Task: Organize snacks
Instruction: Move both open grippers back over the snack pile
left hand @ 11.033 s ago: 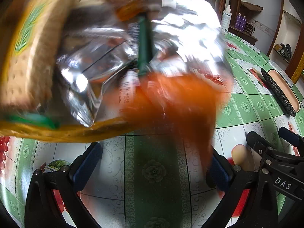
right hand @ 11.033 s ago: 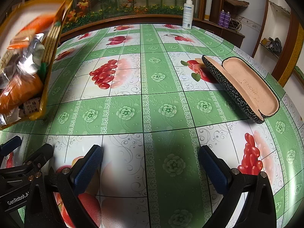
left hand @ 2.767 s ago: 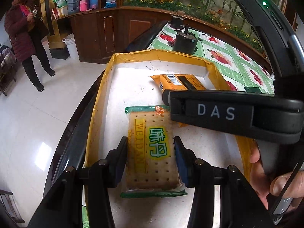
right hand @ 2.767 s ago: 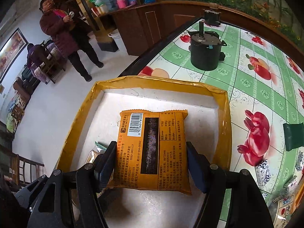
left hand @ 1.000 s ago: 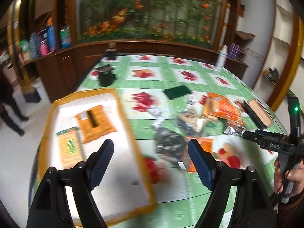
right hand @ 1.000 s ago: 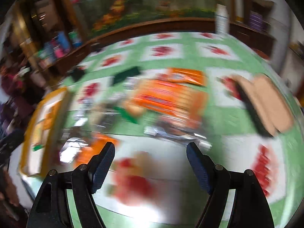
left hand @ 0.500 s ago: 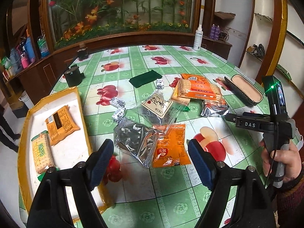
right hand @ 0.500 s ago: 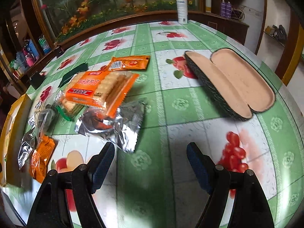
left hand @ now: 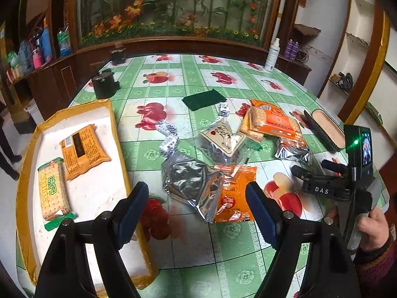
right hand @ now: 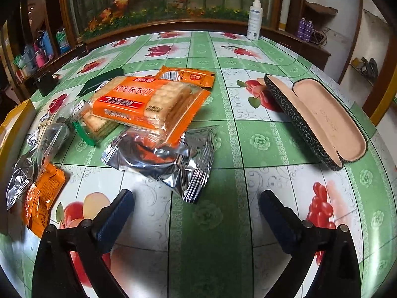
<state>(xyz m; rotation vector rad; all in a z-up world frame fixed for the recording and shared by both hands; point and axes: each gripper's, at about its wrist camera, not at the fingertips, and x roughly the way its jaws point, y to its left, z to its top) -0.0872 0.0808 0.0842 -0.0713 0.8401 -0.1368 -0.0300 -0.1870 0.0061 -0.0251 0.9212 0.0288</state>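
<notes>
- Left tongs (left hand: 197,206): black plastic arms, each with a silver screw head, ending in dark blue textured pads.
- Right tongs (right hand: 196,209): the same black arms, silver screws and dark blue pads.
- Seen from the left wrist, the right tongs' body reads "DAS" in white, with a green light.
- Right hand (left hand: 374,226): dark knitted maroon sleeve cuff.

The tray (left hand: 116,134) sits at the table's (left hand: 223,268) left edge, holding two packets — the cracker pack (left hand: 53,193) nearer, the flat packet (left hand: 83,147) behind it. Right of the tray lies a foil bag (left hand: 191,183), a small sachet (left hand: 234,198) just beside it. Farther right, the big cracker pack (right hand: 148,101) rests on another foil bag (right hand: 163,159) — the open case (right hand: 320,121) well apart at the right.
</notes>
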